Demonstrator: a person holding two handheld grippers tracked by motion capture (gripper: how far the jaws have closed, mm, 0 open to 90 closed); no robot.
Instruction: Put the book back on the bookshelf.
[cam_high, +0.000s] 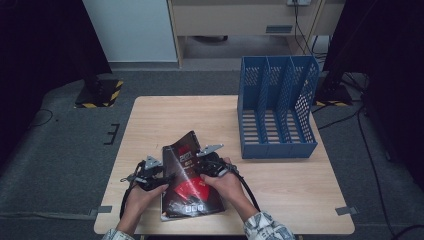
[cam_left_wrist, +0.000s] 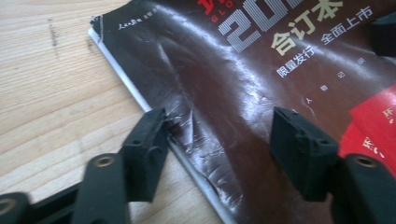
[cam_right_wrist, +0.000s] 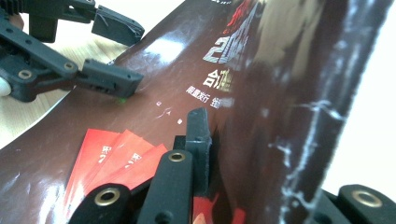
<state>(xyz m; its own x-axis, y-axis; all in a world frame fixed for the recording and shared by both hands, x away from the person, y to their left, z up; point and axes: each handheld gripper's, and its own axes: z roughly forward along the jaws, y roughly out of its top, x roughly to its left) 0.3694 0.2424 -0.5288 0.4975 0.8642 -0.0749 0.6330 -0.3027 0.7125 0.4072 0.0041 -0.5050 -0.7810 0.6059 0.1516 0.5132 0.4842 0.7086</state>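
Bench (cam_high: 280, 180): pale wood-grain top, matt and flat. A blue plastic file rack (cam_high: 277, 107) stands on its far right side, three slots, perforated walls, stiff.

Magazine (cam_high: 187, 175): lies near the front edge of the bench, between my two hands, well apart from the rack. Dark glossy cover with red panels and pale lettering; the far end is lifted and bowed up, the near end rests on the wood. The cover is creased and scuffed along the left edge, so it has taken bends already. I judge it light, floppy and slick: it will sag from any single hold and may slip out of a shallow bite. Best taken near the bound edge, deep, with the second tongs supporting the opposite side so that it does not fold.

Right tongs (cam_right_wrist: 205, 140): closed onto the magazine's raised right edge, one jaw pressed on the cover face. The other jaw is behind the sheet, so I am reading the pinch partly from the curl.

Left tongs (cam_left_wrist: 219, 135): jaws apart, straddling the left edge, one over the wood, one over the cover, gripping nothing.
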